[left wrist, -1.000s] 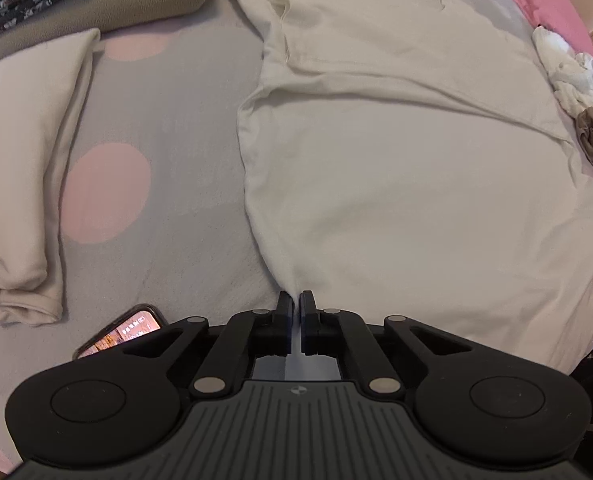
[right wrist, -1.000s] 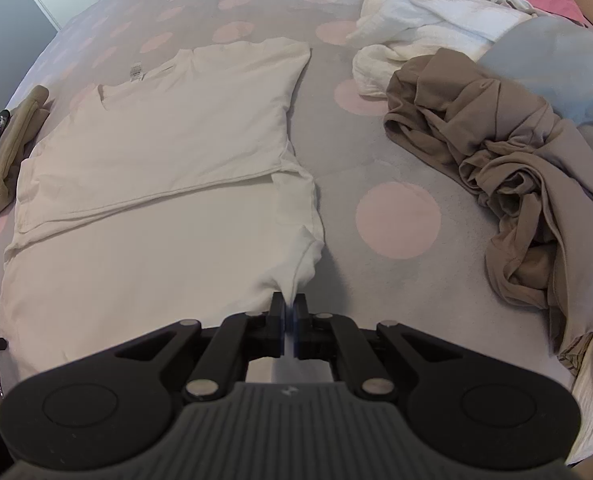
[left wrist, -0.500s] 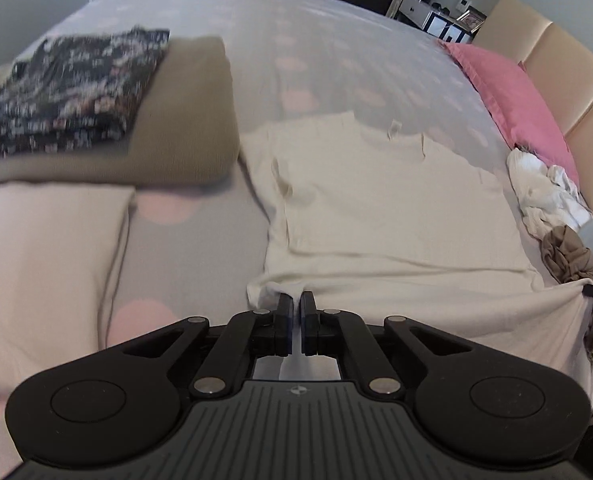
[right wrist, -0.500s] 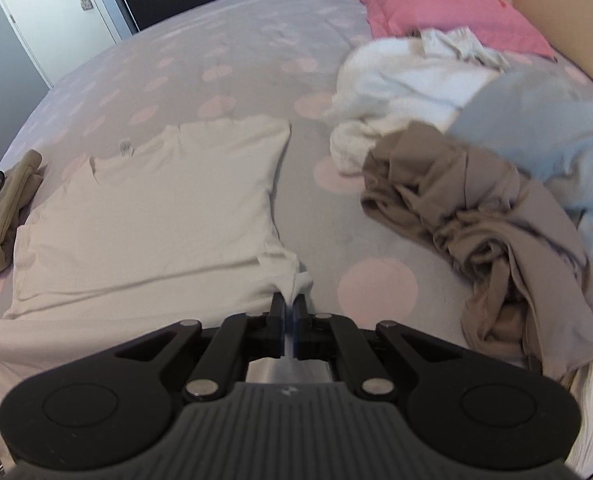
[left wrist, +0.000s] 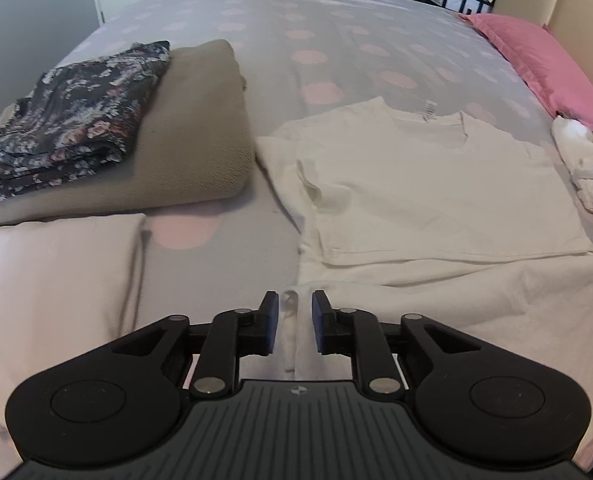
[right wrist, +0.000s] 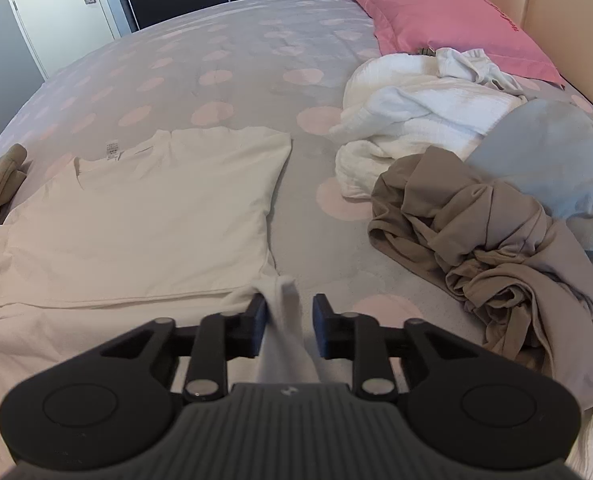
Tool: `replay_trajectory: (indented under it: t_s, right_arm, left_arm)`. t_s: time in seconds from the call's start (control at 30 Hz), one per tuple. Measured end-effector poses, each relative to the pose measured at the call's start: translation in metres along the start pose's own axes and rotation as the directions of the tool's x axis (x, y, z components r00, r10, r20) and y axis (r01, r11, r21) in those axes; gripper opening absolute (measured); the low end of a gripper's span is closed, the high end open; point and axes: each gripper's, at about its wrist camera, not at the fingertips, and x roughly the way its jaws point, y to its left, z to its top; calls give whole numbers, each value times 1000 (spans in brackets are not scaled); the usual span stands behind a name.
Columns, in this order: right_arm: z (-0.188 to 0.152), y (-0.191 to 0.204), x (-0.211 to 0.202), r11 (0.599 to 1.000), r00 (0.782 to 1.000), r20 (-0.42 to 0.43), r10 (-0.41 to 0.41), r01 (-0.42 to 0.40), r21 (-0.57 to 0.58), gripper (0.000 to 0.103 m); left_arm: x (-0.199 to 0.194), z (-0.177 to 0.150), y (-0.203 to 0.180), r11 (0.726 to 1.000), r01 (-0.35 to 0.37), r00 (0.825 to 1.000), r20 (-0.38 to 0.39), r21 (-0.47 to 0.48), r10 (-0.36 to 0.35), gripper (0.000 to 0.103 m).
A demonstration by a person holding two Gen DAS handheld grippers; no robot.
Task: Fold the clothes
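One spotted bed (right wrist: 256,60) fills both views. At twelve o'clock from each claw, the cream T-shirt (right wrist: 144,224) lies flat, its lower part folded up over the chest. Both the left gripper (left wrist: 292,322) and right gripper (right wrist: 288,326) have just been opening, jaws parted, a loose shirt corner between them, unpinched.
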Motion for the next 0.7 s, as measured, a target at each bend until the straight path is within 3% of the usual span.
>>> replay_trajectory:
  t_s: [0.1, 0.2, 0.33, 0.37, 0.4, 0.43, 0.57, 0.63, 0.7]
  right_arm:
    - [-2, 3, -5, 1000, 999, 31, -26, 26, -8, 31]
    - [-6, 12, -14, 997, 996, 80, -36, 41, -64, 30]
    - [-9, 13, -33, 996, 983, 184, -24, 39, -77, 31]
    - [-8, 10, -37, 997, 978, 203, -37, 49, -54, 36]
    - [-7, 6, -41, 998, 974, 223, -49, 58, -30, 53]
    - [-7, 5, -47, 998, 968, 247, -49, 58, -28, 62]
    - [-13, 14, -70, 992, 929, 368, -30, 72, -101, 68]
    - [-18, 24, -83, 987, 915, 402, -37, 96, -128, 86]
    - [-22, 31, -92, 985, 906, 422, -16, 87, -150, 87]
  left_arm:
    - [-7, 0, 4, 1000, -4, 1000, 27, -28, 5, 16]
    - [-19, -3, 1, 1000, 0, 995, 103, -30, 3, 16]
    - [-34, -8, -6, 1000, -11, 986, 167, 2, 11, 16]
    - [-37, -9, -7, 1000, -9, 984, 178, 9, 8, 16]
    - [-39, -10, -8, 1000, -6, 984, 178, 12, 4, 16]
    - [-42, -10, -8, 1000, -3, 983, 183, 17, 0, 16]
    - [-58, -17, -21, 996, -15, 968, 249, 90, -8, 16]
    - [-65, -21, -30, 990, -27, 962, 274, 138, -12, 16]
    - [-72, -25, -40, 985, -26, 958, 286, 173, -26, 16]
